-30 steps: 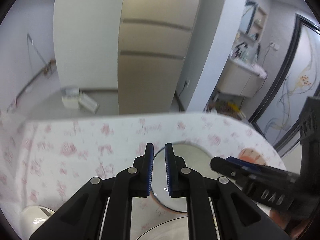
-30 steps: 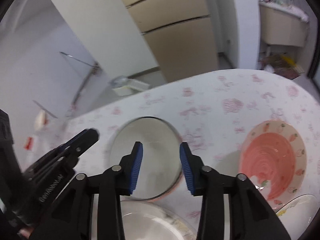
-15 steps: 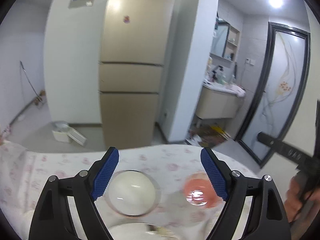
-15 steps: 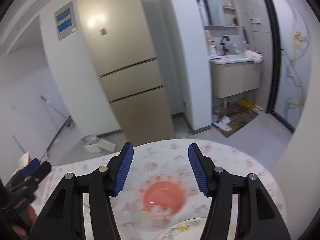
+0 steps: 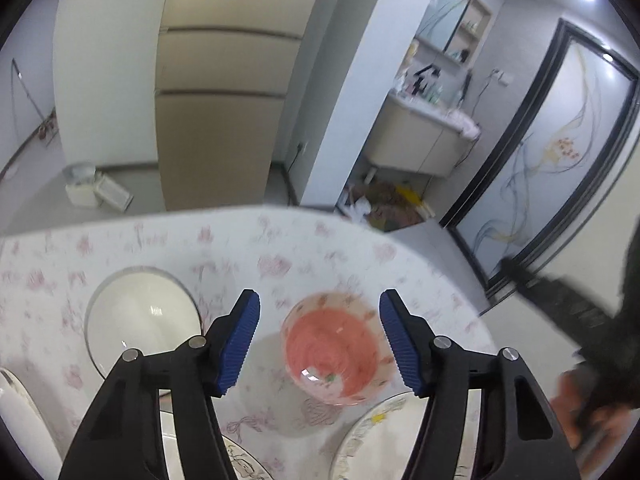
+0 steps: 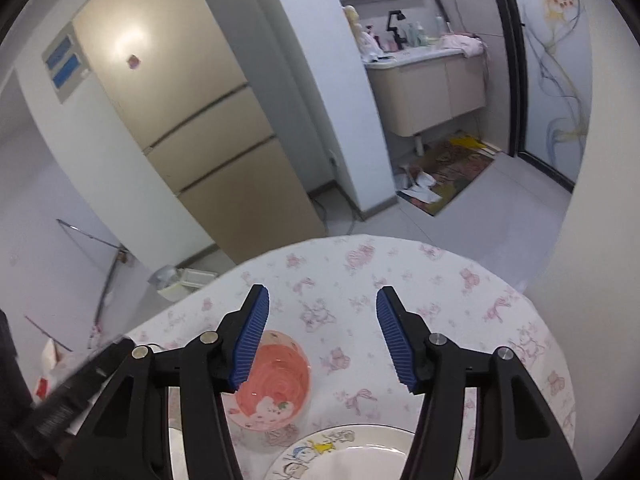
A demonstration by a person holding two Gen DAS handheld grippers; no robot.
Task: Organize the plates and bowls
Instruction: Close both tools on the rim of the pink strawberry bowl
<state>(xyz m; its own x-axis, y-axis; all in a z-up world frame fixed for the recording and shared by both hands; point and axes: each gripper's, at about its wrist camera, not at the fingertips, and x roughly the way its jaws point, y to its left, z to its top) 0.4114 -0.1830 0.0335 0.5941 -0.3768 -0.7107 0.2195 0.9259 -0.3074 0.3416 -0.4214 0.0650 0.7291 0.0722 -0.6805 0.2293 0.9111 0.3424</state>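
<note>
A pink bowl (image 5: 332, 356) with a speckled rim sits on the flowered tablecloth (image 5: 280, 248). My left gripper (image 5: 320, 342) hangs above it, its jaws closing, and the bowl shows in the gap without touching the pads. A white bowl (image 5: 142, 320) stands to its left. In the right wrist view the pink bowl (image 6: 276, 388) lies partly behind the left finger of my right gripper (image 6: 323, 342), which is open and empty over bare cloth (image 6: 440, 300). A cartoon-printed plate (image 6: 348, 452) lies at the near edge.
Two more printed plates (image 5: 376, 436) (image 5: 244, 464) lie near the front, and a white dish (image 5: 12, 412) at the far left. The right gripper (image 5: 560, 304) and a hand (image 5: 592, 412) blur the right side. Beyond the table's round edge are floor, a fridge (image 5: 220, 120) and a white bin (image 5: 84, 188).
My left gripper went from nearly shut over the white bowl to wide apart, then narrowed, and swung right over the pink bowl. My right gripper spread wider and moved right, away from the white bowl.
</note>
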